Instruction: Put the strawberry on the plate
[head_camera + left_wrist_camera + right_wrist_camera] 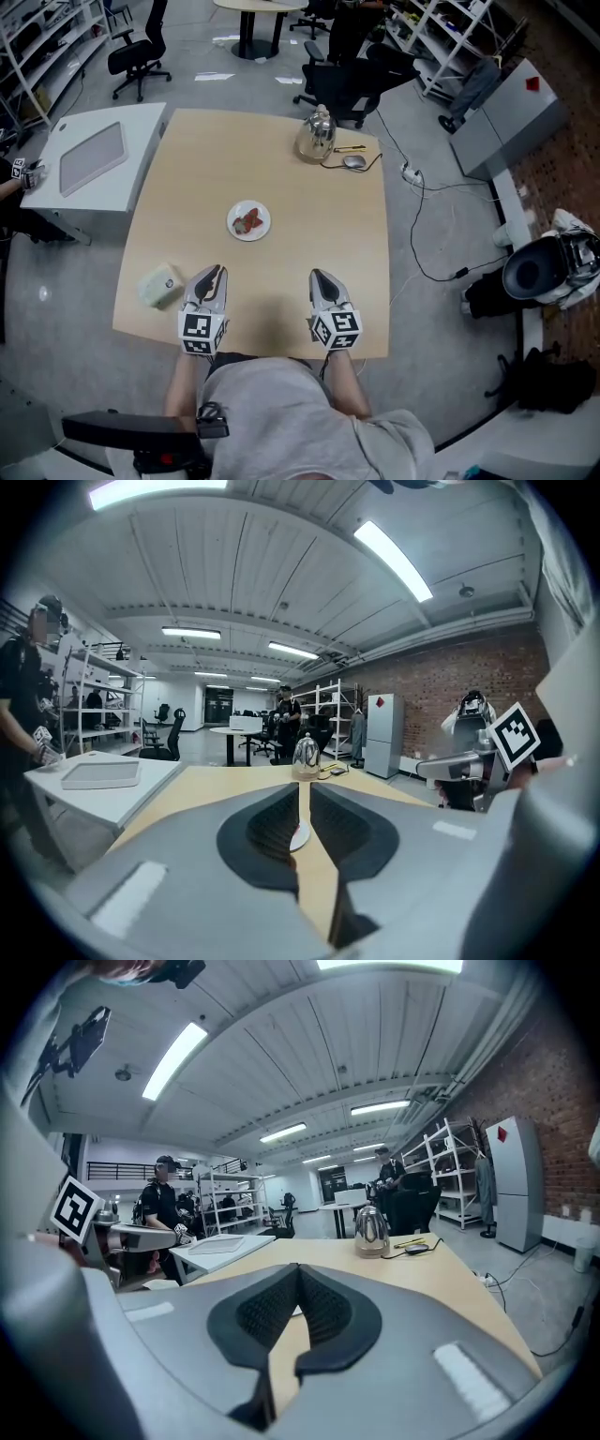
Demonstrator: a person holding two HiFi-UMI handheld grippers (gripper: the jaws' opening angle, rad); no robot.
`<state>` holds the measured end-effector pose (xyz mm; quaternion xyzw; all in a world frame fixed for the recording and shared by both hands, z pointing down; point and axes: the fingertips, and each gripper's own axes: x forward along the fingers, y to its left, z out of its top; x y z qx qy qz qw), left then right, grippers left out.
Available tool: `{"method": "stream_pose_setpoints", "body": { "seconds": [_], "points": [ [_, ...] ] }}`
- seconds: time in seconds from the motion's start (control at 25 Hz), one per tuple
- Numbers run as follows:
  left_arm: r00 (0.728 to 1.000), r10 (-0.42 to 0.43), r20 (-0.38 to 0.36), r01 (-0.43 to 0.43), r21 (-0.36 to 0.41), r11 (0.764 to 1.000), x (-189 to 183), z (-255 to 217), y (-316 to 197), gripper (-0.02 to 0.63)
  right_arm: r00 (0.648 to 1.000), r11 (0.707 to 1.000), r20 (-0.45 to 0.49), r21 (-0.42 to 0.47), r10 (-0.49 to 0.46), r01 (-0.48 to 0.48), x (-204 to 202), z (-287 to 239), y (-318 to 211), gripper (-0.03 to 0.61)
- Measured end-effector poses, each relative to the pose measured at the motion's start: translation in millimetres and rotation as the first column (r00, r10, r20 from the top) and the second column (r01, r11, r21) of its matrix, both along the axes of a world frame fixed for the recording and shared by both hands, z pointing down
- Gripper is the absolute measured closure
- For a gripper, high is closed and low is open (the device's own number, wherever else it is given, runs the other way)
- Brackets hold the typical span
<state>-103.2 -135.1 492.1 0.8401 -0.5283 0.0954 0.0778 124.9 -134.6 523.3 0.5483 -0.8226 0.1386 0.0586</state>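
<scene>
A red strawberry (pixel 249 223) lies on a small white plate (pixel 237 211) in the middle of the wooden table (pixel 281 159). Both grippers hover over the table's near edge, well short of the plate. My left gripper (pixel 216 273) has its jaws nearly together, with a thin gap and nothing in it. In the left gripper view (pixel 304 794) a sliver of the plate (pixel 299 837) shows through that gap. My right gripper (pixel 320 277) is shut and empty, its tips touching in the right gripper view (pixel 297 1274).
A shiny metal kettle (pixel 317 136) stands at the table's far side beside a mouse (pixel 354 161) and a pen (pixel 350 148). A pale green box (pixel 159 285) sits near the front left corner. A white side table (pixel 103 159) stands to the left.
</scene>
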Motion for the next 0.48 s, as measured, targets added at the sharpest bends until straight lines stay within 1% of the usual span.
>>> {"method": "stream_pose_setpoints", "body": {
  "seconds": [0.2, 0.48],
  "points": [
    [1.000, -0.018, -0.010, 0.018, 0.010, 1.000, -4, -6, 11, 0.561, 1.000, 1.000, 0.003, 0.006, 0.007, -0.007, 6, -4, 8, 0.572],
    [1.000, -0.025, -0.006, 0.025, 0.038, 0.999, -7, -16, 26, 0.571, 1.000, 1.000, 0.005, 0.029, 0.012, -0.012, 12, -11, 22, 0.572]
  ]
}}
